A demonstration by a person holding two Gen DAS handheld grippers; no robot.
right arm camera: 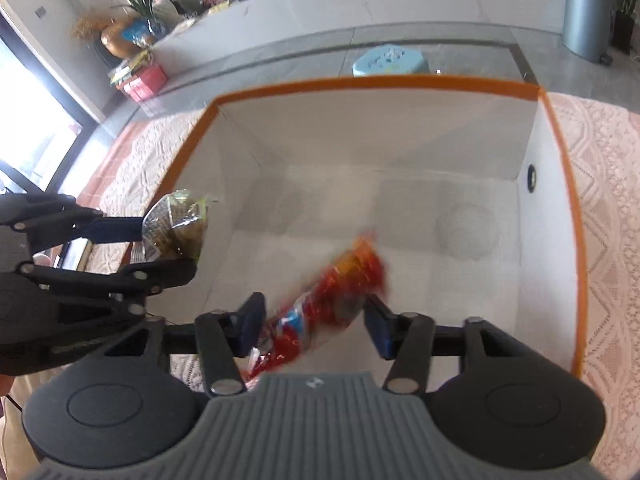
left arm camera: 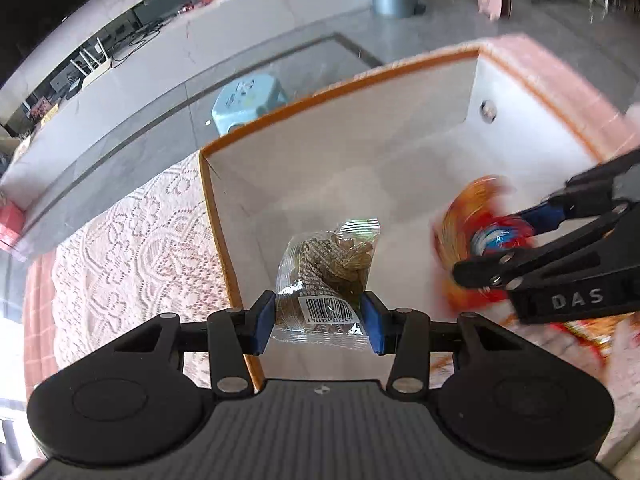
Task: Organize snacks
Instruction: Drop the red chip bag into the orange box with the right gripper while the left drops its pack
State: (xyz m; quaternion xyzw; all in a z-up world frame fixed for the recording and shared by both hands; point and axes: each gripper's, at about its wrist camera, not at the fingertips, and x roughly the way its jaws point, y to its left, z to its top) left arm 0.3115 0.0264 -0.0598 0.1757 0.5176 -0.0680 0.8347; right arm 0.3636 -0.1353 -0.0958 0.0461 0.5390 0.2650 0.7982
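A white box with an orange rim [left arm camera: 340, 84] [right arm camera: 360, 80] stands open on the lace cloth, its bottom bare. My left gripper [left arm camera: 320, 324] [right arm camera: 168, 248] hangs over the box's left edge, shut on a clear snack packet [left arm camera: 328, 264] [right arm camera: 180, 224] with brown pieces and a barcode. My right gripper [right arm camera: 316, 328] [left arm camera: 490, 242] is above the inside of the box. A red and orange snack packet [right arm camera: 344, 280] [left arm camera: 464, 216] lies slantwise between its blue pads, touches both and is blurred.
A pink lace tablecloth [left arm camera: 132, 248] [right arm camera: 608, 208] surrounds the box. On the floor beyond the table are a light blue stool [left arm camera: 248, 100] [right arm camera: 388, 60] and a grey bin [right arm camera: 586, 12]. A long white counter [left arm camera: 240, 16] runs behind them.
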